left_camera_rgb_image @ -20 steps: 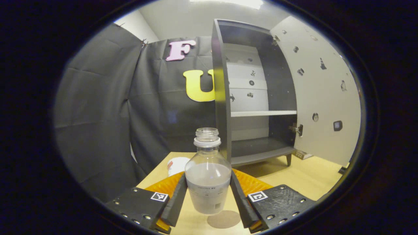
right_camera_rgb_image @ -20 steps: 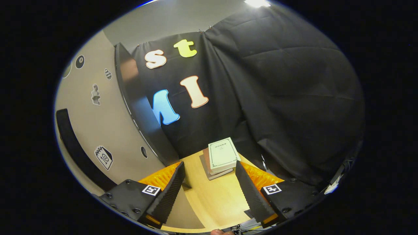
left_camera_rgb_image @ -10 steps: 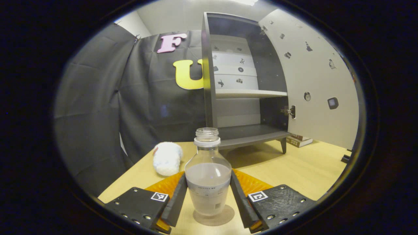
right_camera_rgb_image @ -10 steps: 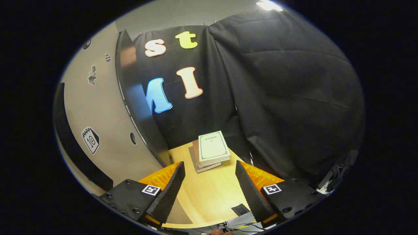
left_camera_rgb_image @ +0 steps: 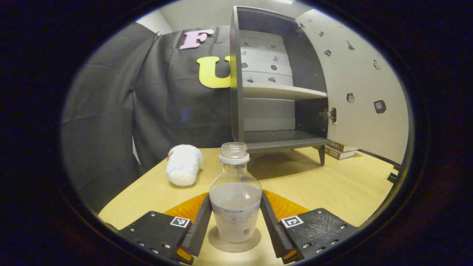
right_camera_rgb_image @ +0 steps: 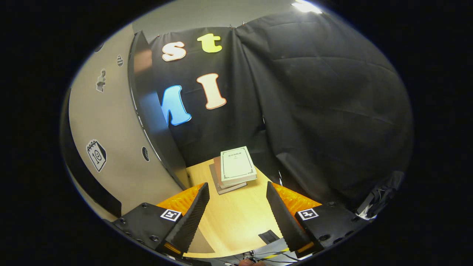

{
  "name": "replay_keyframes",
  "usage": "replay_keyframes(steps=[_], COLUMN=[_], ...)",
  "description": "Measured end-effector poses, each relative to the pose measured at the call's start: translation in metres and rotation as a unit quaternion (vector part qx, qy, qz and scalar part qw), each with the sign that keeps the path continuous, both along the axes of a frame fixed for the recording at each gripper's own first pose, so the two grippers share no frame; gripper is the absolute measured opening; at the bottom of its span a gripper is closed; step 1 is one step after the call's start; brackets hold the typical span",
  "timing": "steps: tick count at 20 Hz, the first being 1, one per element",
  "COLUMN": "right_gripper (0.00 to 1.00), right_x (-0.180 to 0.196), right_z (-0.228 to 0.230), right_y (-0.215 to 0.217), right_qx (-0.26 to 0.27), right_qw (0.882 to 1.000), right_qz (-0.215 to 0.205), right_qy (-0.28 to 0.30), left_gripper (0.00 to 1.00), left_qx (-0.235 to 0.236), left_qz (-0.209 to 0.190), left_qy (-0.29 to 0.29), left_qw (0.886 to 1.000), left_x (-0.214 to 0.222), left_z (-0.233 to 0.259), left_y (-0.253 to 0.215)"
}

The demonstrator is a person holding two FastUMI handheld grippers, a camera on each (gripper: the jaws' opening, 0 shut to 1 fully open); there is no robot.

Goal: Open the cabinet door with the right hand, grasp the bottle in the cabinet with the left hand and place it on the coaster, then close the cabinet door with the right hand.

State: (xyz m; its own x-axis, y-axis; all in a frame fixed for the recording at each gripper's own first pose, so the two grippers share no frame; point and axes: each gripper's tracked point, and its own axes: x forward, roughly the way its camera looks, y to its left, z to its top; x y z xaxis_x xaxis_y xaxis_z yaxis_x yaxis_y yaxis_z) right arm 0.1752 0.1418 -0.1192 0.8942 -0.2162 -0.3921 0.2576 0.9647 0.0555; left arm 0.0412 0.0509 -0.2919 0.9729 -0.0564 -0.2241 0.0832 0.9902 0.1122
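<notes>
left gripper (left_camera_rgb_image: 235, 225) pinching bottle (left_camera_rgb_image: 235, 197), sitting upright on coaster (left_camera_rgb_image: 234, 244) | right gripper (right_camera_rgb_image: 236, 214) fingers spread, holding nothing | door (left_camera_rgb_image: 354, 85) standing open

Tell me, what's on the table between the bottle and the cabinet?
Nothing. In the left gripper view, bare table runs from the bottle to the cabinet. The white fluffy toy lies off to the side.

White plush toy (left_camera_rgb_image: 183, 170) lying ahead-left on wooden table (left_camera_rgb_image: 332, 188); stacked books (right_camera_rgb_image: 233, 170) straight ahead near black cloth wall (right_camera_rgb_image: 325, 111).
</notes>
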Motion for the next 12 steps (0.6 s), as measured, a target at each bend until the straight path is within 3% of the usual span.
replay_keyframes(steps=[10, 11, 12], right_gripper=[0.98, 0.98, 0.99], right_x=[0.006, 0.007, 0.007], right_z=[0.000, -0.001, -0.002], right_y=[0.003, 0.002, 0.003], right_qx=[-0.001, -0.004, -0.004], right_qw=[1.000, 1.000, 1.000], right_qz=[0.002, 0.002, 0.003], right_qy=[-0.008, -0.008, -0.007], left_gripper=[0.76, 0.78, 0.88], left_qx=[0.014, 0.020, 0.025], left_qz=[-0.003, 0.001, 0.003], left_qy=[0.039, 0.044, 0.041], left_qw=[0.999, 0.999, 0.999], left_x=[-0.011, -0.012, -0.010], left_z=[-0.013, -0.014, -0.012], left_y=[0.006, 0.010, 0.011])
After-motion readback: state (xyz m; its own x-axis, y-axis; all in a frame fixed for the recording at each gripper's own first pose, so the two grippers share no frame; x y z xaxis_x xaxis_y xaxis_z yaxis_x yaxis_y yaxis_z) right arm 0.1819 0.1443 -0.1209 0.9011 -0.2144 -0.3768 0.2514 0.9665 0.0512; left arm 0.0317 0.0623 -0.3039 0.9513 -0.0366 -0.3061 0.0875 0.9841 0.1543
